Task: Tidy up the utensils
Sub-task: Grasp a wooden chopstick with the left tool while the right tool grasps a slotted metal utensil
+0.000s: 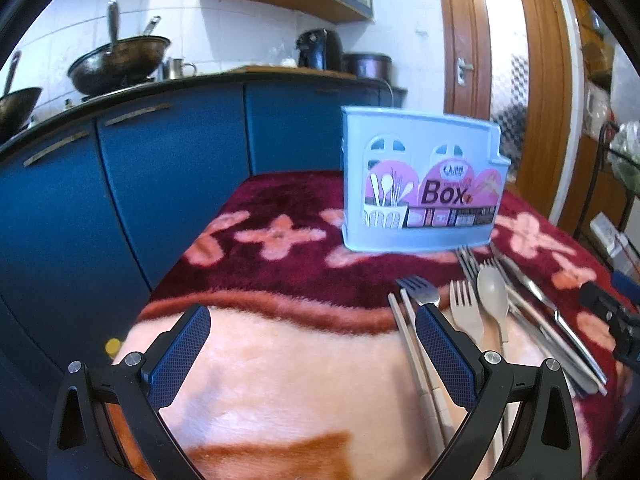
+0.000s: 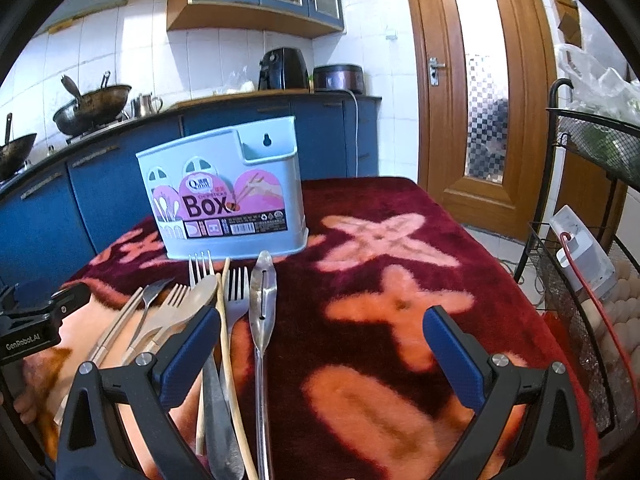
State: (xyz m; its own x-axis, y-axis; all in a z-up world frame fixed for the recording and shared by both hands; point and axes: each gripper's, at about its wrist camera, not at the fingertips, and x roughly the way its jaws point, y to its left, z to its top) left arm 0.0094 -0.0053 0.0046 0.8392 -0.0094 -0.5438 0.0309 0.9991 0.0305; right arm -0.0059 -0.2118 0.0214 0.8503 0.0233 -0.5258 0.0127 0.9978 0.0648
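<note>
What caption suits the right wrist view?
Open right gripper hovers over mixed cutlery before a pale blue plastic utensil box.

Pale-blue box [image 2: 224, 196] (pink label), maroon floral blanket [image 2: 380, 280].

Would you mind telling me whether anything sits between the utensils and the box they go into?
Nothing visible does. The utensils lie on the blanket directly in front of the box, their tips nearly reaching its base. Both hand-held grippers, left and right, are open and empty.
</note>
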